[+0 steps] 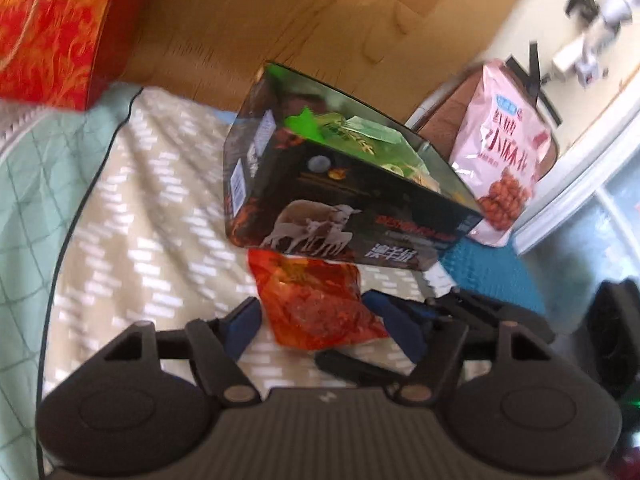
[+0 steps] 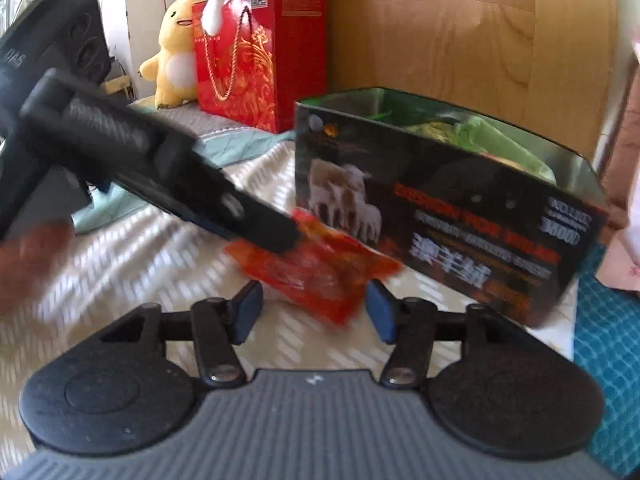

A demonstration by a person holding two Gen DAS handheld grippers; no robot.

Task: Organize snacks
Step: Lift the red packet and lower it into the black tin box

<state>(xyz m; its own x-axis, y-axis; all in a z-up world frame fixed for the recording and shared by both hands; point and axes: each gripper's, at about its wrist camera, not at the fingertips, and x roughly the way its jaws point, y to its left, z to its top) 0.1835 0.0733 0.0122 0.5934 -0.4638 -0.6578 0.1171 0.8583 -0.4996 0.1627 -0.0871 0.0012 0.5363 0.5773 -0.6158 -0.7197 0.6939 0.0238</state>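
Note:
A red snack packet (image 1: 320,308) lies on the patterned bed cover just in front of a black open-topped box (image 1: 344,200) printed with sheep. Green snack packs show inside the box (image 2: 440,208). My left gripper (image 1: 314,308) is open, and the packet sits loose between its blue pads. My right gripper (image 2: 314,288) is open too, its pads on either side of the near end of the red packet (image 2: 316,268). In the right wrist view the left gripper (image 2: 280,234) reaches in from the left, its tip over the packet.
A pink snack bag (image 1: 500,160) stands to the right of the box. A red gift bag (image 2: 260,52) and a yellow plush toy (image 2: 176,48) sit at the back left against the wooden headboard (image 2: 460,32). A blue textured mat (image 2: 608,344) lies to the right.

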